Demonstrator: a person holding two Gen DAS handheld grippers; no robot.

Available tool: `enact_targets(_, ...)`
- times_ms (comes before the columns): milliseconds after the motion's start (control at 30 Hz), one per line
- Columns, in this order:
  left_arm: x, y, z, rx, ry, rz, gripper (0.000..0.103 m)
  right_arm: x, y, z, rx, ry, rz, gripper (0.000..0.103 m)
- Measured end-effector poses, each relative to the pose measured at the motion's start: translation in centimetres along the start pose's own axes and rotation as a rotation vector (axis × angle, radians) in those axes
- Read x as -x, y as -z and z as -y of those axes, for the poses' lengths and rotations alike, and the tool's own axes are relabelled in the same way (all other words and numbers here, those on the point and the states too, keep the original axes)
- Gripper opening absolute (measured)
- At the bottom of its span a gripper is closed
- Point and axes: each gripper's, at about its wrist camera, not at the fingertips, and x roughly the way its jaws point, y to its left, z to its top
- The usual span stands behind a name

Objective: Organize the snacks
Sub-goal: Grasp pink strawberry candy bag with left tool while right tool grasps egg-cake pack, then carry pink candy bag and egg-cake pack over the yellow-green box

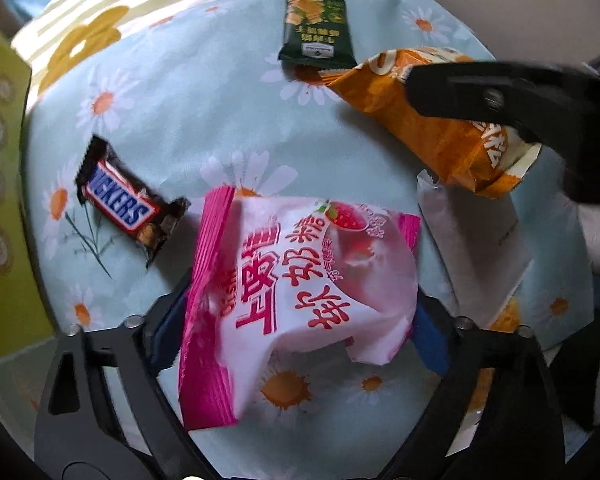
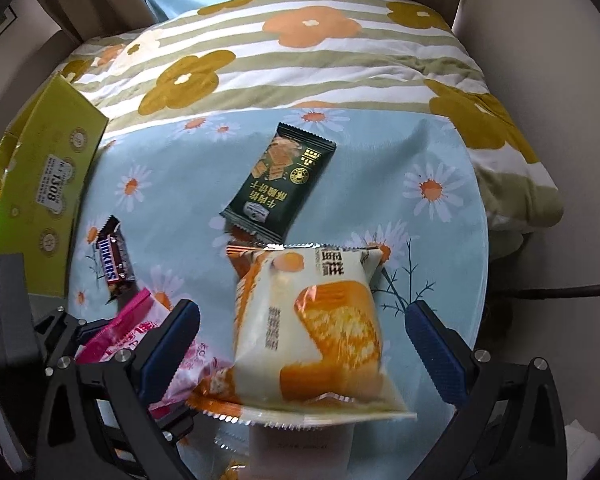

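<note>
Straddling the pink candy bag (image 1: 300, 300), the left tool (image 1: 300, 328) has its blue pads against the bag's two sides, with a Snickers bar (image 1: 129, 204) ahead to its left. Only the right wrist view shows the right tool (image 2: 300, 344) standing open around the orange cake packet (image 2: 312, 332), pads clear of it, a dark green biscuit packet (image 2: 279, 184) ahead and a yellow-green box (image 2: 47, 184) far left on the daisy-print cloth (image 2: 432, 232).

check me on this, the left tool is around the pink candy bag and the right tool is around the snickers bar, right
Not quite. The right tool straddles the orange cake packet, as the right wrist view shows; the Snickers bar lies apart, untouched. The left tool is around the pink candy bag.
</note>
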Motion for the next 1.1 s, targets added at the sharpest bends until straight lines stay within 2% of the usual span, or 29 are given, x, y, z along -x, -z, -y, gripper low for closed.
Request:
enact_targets(100,0.2,-0.3,0.2,-0.028,-0.005,0.008,0.066,-0.6,-0.3,0.1,-0.002,-0.003,-0.011,0.102)
enact_targets(200,0.4,-0.5,-0.1,-0.025,0.005,0.012,0.059,-1.3,-0.6,0.2,-0.004,-0.007,-0.024,0.102)
enact_targets(300,0.8,-0.5,-0.3,-0.021,0.015,0.017,0.056,-1.6,-0.6,0.2,0.001,-0.006,-0.034,0.102)
enact_targets(500,1.6,0.1,-0.5,-0.014,0.029,0.026,0.055,-2.6,-0.3,0.6,-0.006,-0.013,-0.069,0.102)
enact_targets(567,1.8,0.5,-0.6,-0.007,0.029,0.024,0.055,-2.7,-0.2,0.7,-0.013,-0.02,-0.069,0.097)
enact_targets(600,1.8,0.5,-0.8,-0.002,0.03,0.023,0.055,-2.9,-0.2,0.7,-0.012,-0.025,-0.075,0.089)
enact_targets(633,1.8,0.6,-0.9,0.004,0.03,0.022,0.055,-3.0,-0.2,0.7,-0.008,-0.028,-0.082,0.077)
enact_targets(667,1.8,0.8,-0.9,0.007,0.029,0.021,0.055,-3.2,-0.2,0.6,-0.003,-0.029,-0.089,0.072)
enact_targets(867,2.6,1.4,-0.9,0.036,0.027,0.042,0.055,-3.2,0.2,0.3,0.014,-0.03,-0.082,0.065)
enact_targets(1100,4.3,2.1,-0.6,0.047,0.014,0.084,0.055,-0.5,0.7,0.4,0.005,-0.04,-0.017,0.064)
